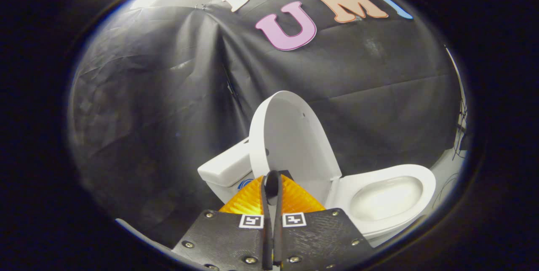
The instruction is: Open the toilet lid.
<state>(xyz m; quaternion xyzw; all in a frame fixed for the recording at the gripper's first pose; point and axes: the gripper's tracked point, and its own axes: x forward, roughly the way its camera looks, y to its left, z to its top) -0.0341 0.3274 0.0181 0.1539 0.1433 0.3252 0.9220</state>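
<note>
Lid [290, 144] stands raised, nr upright, just beyond my gripper [272, 182] and above the tank [225, 168]; bowl [387, 197] and seat lie open w/ nothing covering them. Gripper fingers are pressed together, a thin slit btwn them, nothing held. Task looks abt done to me. To finish well I'd nudge the lid's inner face w/ closed tips, slow, till it leans on the tank, then back off straight. Lid's long axis runs hinge to top, slightly tilted; inner face points toward the bowl, edge partly twd me.
</note>
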